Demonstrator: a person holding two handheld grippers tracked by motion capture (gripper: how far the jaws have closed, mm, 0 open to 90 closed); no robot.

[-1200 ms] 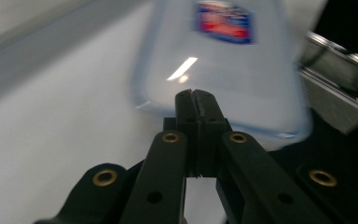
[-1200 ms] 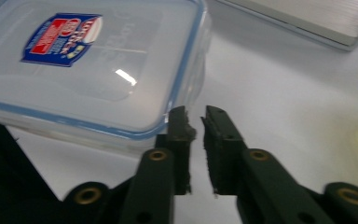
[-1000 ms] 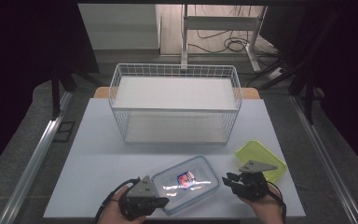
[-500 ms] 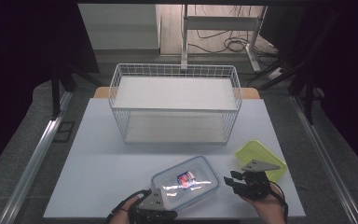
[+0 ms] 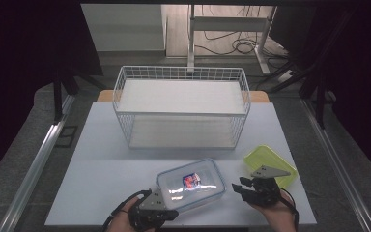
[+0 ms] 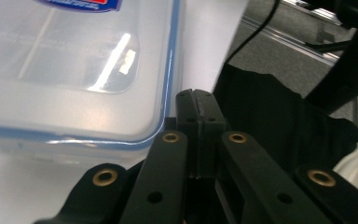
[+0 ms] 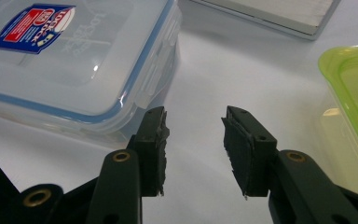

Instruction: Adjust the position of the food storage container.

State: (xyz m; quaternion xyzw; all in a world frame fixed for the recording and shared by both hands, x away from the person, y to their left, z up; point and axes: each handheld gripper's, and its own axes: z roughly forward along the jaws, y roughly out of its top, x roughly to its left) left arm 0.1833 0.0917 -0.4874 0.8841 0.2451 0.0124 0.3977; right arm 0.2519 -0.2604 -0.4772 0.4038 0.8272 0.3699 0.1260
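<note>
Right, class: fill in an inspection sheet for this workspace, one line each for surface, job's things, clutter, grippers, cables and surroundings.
Surface: white table, bare at its left.
Job's things: clear lidded container with blue seal, near front edge.
Clutter: white wire basket at the back; green tray at right.
Grippers: left gripper shut, empty, beside the container's corner; right gripper open, empty, its jaws just been opening.
Cables: black cable trailing from left gripper; more on the floor behind.
Surroundings: dark, metal rails either side.

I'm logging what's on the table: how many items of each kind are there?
Clear lidded containers: 1, the clear container
Green containers: 1, the green container
White wire baskets: 1, the wire basket
Total: 3
</note>
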